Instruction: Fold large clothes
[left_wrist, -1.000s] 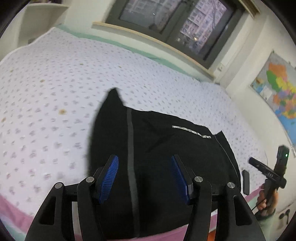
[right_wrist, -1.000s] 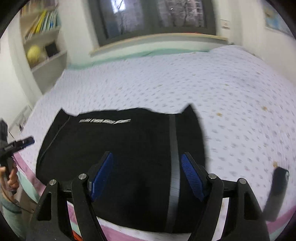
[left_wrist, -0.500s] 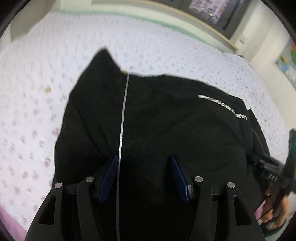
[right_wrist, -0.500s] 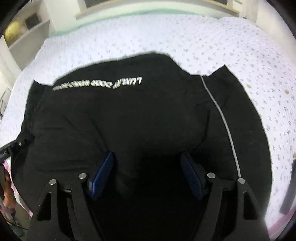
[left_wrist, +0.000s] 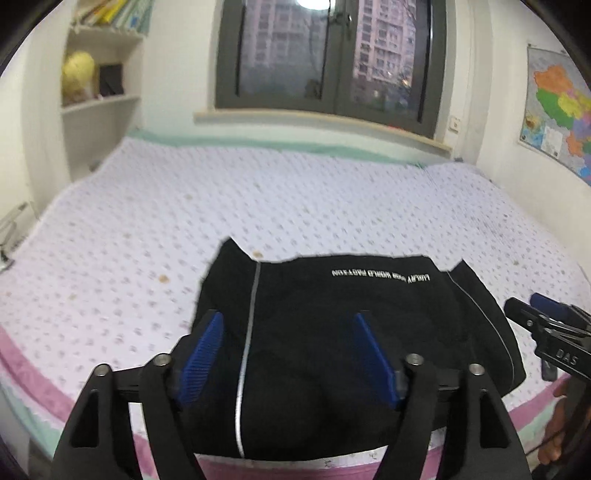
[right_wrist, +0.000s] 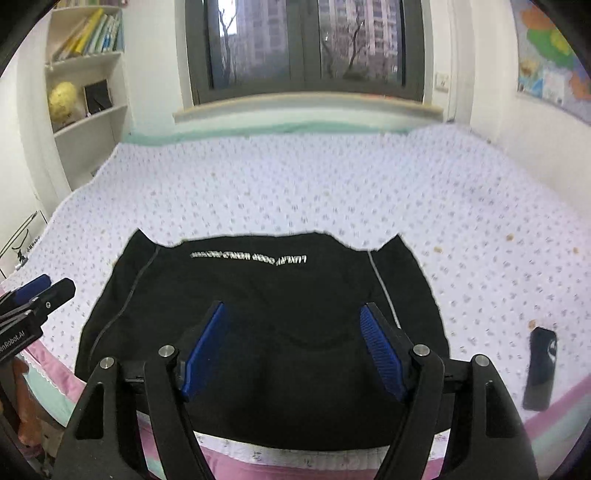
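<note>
Left wrist view: a folded black garment (left_wrist: 332, 332) lies on the bed (left_wrist: 147, 229); left gripper (left_wrist: 288, 350) and right gripper (right_wrist: 291, 347) hover above the garment, jaws spread, holding nothing.

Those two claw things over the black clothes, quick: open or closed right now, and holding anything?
Left gripper: jaws open, holding nothing, above the black garment.
Right gripper: jaws open, holding nothing, above the same garment.
</note>
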